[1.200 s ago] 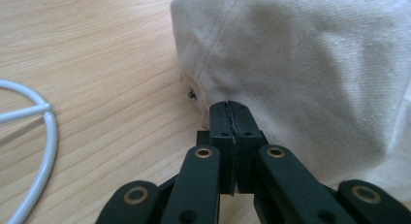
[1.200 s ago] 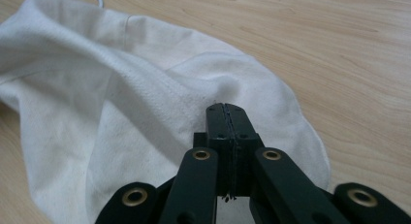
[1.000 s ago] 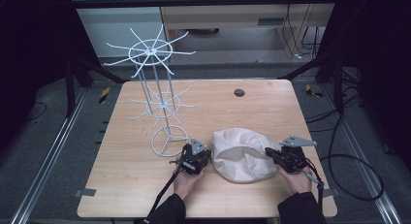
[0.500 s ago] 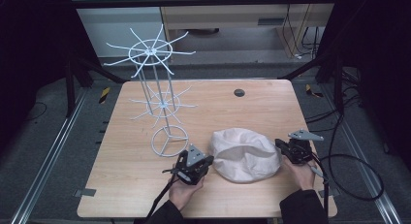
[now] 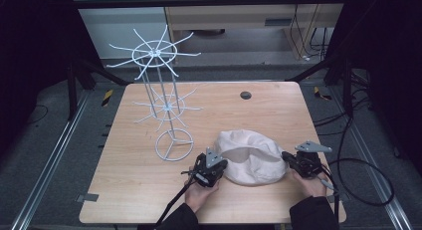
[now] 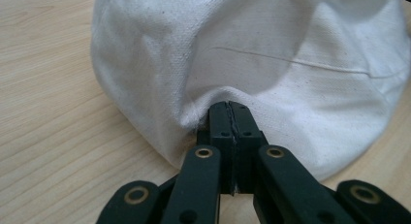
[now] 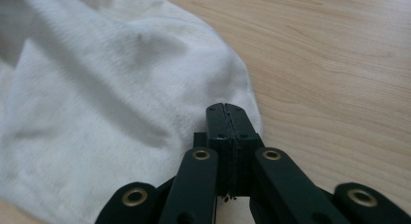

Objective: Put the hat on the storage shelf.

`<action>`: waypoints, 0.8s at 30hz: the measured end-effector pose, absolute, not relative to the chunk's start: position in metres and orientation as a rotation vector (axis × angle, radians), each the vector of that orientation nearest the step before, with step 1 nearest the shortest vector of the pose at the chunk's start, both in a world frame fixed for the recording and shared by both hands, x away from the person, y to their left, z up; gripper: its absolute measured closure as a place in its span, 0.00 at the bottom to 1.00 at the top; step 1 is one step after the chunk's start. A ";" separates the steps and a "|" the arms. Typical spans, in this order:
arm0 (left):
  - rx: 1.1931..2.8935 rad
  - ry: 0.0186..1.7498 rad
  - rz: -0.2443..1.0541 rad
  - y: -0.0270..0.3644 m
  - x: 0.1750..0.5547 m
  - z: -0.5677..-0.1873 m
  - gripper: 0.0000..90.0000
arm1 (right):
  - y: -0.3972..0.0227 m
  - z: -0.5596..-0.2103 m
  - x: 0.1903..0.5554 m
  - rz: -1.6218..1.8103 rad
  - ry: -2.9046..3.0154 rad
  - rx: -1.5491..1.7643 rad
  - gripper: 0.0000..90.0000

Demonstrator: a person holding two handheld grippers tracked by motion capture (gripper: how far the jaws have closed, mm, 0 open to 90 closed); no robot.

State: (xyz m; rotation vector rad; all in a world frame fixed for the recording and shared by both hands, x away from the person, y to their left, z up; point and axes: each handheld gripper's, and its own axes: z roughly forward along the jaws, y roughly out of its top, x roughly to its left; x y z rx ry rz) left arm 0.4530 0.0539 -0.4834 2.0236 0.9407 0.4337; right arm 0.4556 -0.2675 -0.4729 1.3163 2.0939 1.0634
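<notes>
A white cloth hat (image 5: 249, 163) lies on the near part of the wooden table (image 5: 139, 190), its brim opening facing up. My left gripper (image 5: 220, 164) is shut on the hat's left edge. In the left gripper view the hat's fabric (image 6: 252, 49) puckers around the closed gripper tips (image 6: 231, 107). My right gripper (image 5: 285, 157) is shut on the hat's right edge. In the right gripper view the hat (image 7: 97, 112) runs off to the left from the closed gripper tips (image 7: 226, 110). The hat is stretched between the two grippers.
A tall white wire rack (image 5: 166, 107) with two tiers of spokes stands on a ring base left of the hat. A small dark round disc (image 5: 245, 95) sits near the table's far edge. Black cables (image 5: 358, 180) trail off the table at the right.
The left gripper has drawn toward the near edge and then shifted right. The right gripper has shifted slightly right. The hat now shows its opening, spread between the two grippers.
</notes>
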 end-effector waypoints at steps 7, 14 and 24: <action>2.006 0.969 0.447 0.055 0.467 -0.484 0.99 | -0.259 -0.472 0.431 1.085 2.139 1.276 1.00; 2.001 0.945 0.449 0.063 0.458 -0.473 0.96 | -0.261 -0.466 0.424 1.101 2.103 1.275 1.00; 2.001 0.925 0.486 0.127 0.427 -0.432 0.87 | -0.260 -0.437 0.415 1.171 2.059 1.153 0.87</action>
